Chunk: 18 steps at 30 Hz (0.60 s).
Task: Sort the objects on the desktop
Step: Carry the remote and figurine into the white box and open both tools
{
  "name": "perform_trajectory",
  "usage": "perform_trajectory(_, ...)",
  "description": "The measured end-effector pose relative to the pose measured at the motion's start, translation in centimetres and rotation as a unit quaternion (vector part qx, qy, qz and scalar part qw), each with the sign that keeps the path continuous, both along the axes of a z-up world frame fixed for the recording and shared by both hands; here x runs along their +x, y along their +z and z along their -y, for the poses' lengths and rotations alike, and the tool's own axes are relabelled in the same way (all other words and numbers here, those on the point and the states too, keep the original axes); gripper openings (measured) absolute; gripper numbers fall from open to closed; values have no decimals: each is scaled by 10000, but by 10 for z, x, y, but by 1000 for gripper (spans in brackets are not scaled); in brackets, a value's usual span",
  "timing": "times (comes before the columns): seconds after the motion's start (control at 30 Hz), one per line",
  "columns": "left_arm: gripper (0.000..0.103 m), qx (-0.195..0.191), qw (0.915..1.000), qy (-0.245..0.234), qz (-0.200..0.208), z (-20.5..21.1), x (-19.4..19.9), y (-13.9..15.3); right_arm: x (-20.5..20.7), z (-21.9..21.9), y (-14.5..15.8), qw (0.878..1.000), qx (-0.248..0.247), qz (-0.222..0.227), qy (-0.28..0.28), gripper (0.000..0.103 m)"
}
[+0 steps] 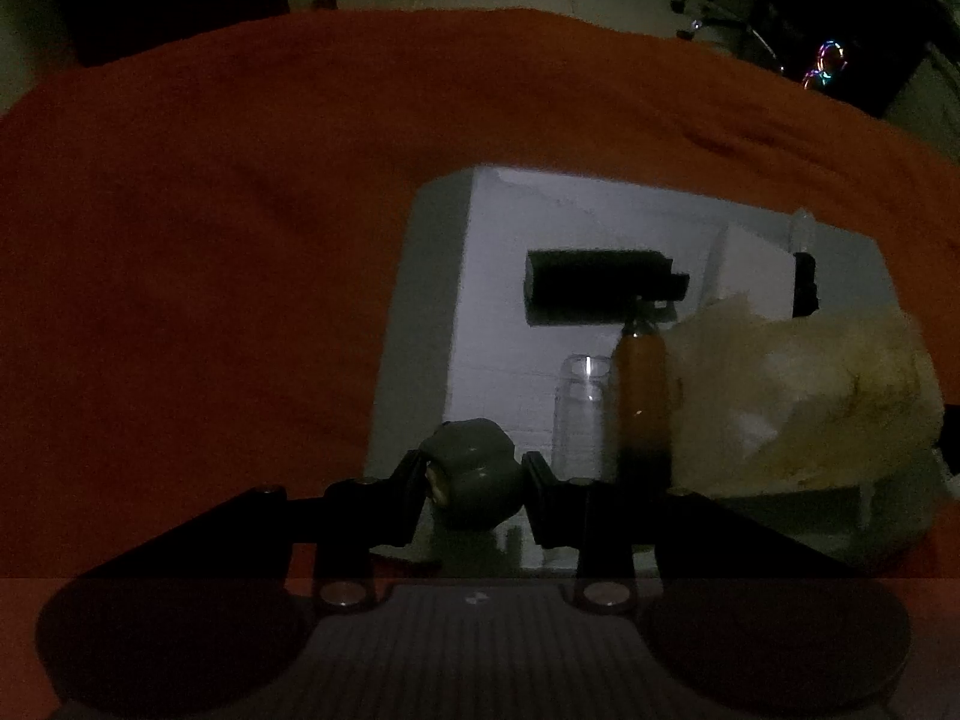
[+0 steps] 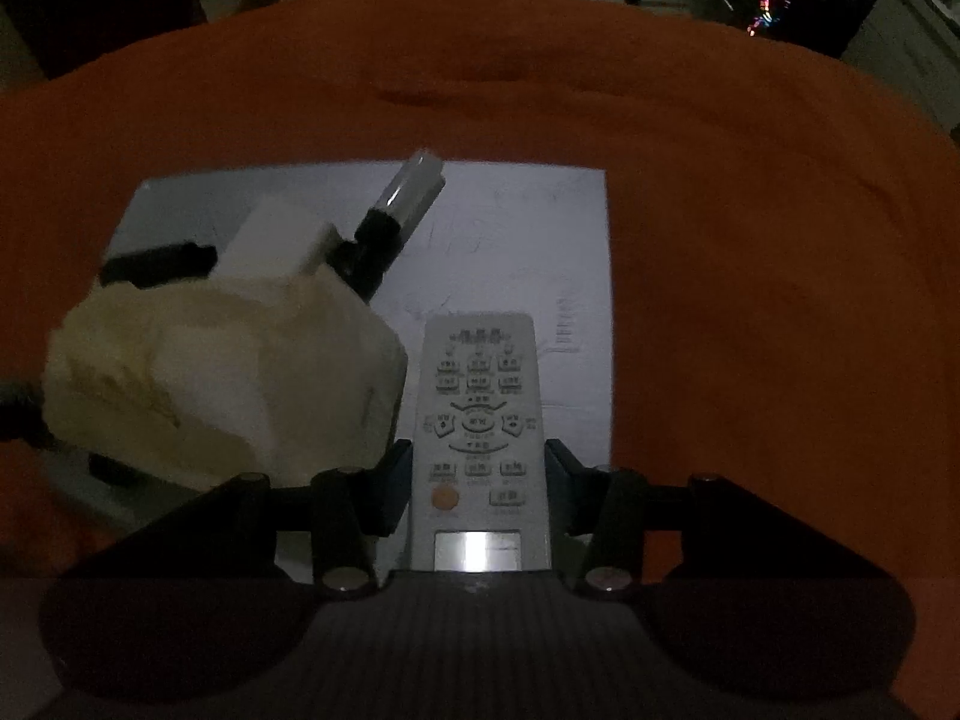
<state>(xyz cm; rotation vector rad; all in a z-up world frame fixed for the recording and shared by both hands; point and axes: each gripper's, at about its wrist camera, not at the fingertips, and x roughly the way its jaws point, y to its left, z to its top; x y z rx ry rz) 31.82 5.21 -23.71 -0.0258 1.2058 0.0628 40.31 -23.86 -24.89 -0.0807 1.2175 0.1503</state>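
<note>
Orange cloth surrounds the white tray, which already holds several items (sorting looks partly done), while the left gripper clamps a grey rounded object and the right gripper grips the remote control over it.

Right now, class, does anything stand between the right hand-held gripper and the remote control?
Nothing visible does: the right hand-held gripper has a finger against each long side of the remote control. The crumpled pale bag lies to its left, not between.
</note>
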Motion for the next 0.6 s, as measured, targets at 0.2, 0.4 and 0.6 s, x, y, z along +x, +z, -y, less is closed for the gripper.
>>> perform_trajectory(0.2,29,210,9993,30,312,3,-15,33,-13,2,29,9998,131,147,-59,49)
perform_trajectory(0.4,29,197,9984,-177,505,15,-37,74,-42,-1,68,9993,241,276,83,49)
perform_trajectory(0.6,29,130,9968,-377,697,30,-75,120,-93,-13,113,9974,304,616,194,49)
